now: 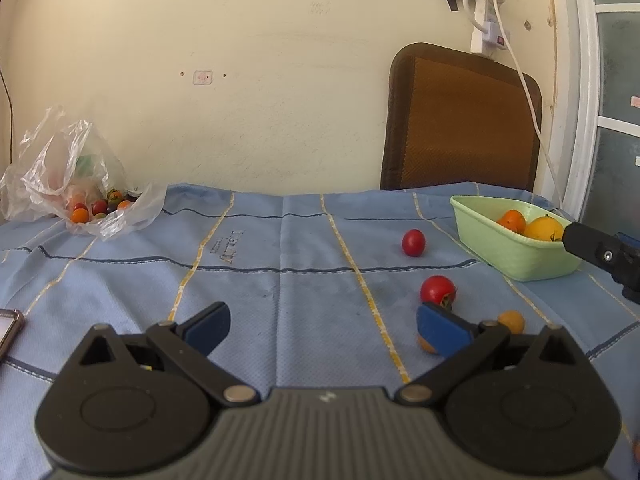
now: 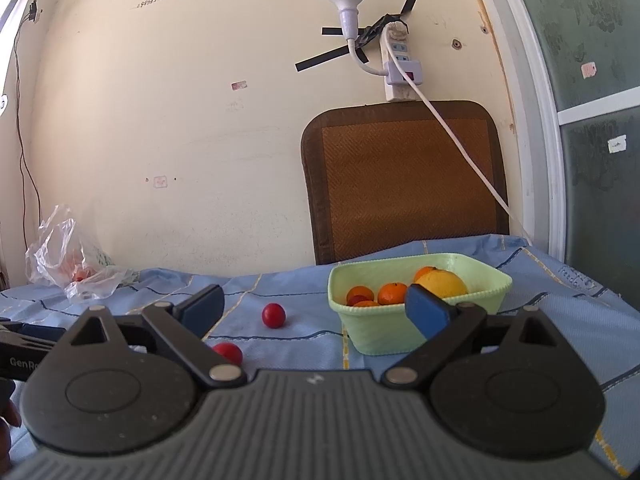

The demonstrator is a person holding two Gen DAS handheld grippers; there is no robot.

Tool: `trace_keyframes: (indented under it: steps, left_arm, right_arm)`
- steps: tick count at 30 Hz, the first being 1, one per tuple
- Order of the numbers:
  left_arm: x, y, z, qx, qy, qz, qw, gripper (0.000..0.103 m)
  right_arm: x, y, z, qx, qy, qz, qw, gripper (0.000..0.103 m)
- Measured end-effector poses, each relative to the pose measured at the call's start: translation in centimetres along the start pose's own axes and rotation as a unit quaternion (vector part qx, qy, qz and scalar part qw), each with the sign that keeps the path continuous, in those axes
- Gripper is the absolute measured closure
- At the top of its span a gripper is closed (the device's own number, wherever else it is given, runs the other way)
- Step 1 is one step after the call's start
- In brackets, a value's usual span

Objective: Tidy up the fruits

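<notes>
A pale green basket [image 1: 516,256] [image 2: 380,332] sits at the right on the blue cloth and holds a yellow fruit [image 1: 545,229] [image 2: 443,285], small oranges [image 2: 391,293] and something red. Two red tomatoes lie loose on the cloth, one farther back [image 1: 413,242] [image 2: 274,315] and one nearer [image 1: 437,289] [image 2: 228,353]. Two small orange fruits [image 1: 511,321] lie by my left gripper's right finger. My left gripper [image 1: 323,326] is open and empty, low over the cloth. My right gripper [image 2: 316,306] is open and empty just in front of the basket.
A clear plastic bag [image 1: 76,184] [image 2: 68,268] with several small tomatoes lies at the far left by the wall. A brown chair back [image 1: 460,120] [image 2: 404,184] stands behind the table. A phone's corner [image 1: 8,328] shows at the left edge. A white cable [image 2: 460,148] hangs from a wall socket.
</notes>
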State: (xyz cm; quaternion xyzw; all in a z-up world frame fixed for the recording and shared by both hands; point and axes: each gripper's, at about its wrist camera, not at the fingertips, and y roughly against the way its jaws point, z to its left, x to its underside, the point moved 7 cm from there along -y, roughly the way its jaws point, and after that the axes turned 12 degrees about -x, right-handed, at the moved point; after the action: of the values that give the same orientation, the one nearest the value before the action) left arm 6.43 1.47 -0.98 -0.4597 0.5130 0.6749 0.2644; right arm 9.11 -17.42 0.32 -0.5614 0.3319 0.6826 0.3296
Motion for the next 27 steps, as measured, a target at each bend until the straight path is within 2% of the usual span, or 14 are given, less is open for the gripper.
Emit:
trace_keyframes:
  steps: [27]
  left_arm:
    - [-0.02, 0.13, -0.05, 0.0, 0.001, -0.002, 1.0, 0.0]
  right_arm:
    - [0.06, -0.08, 0.11, -0.008, 0.013, 0.003, 1.0, 0.008]
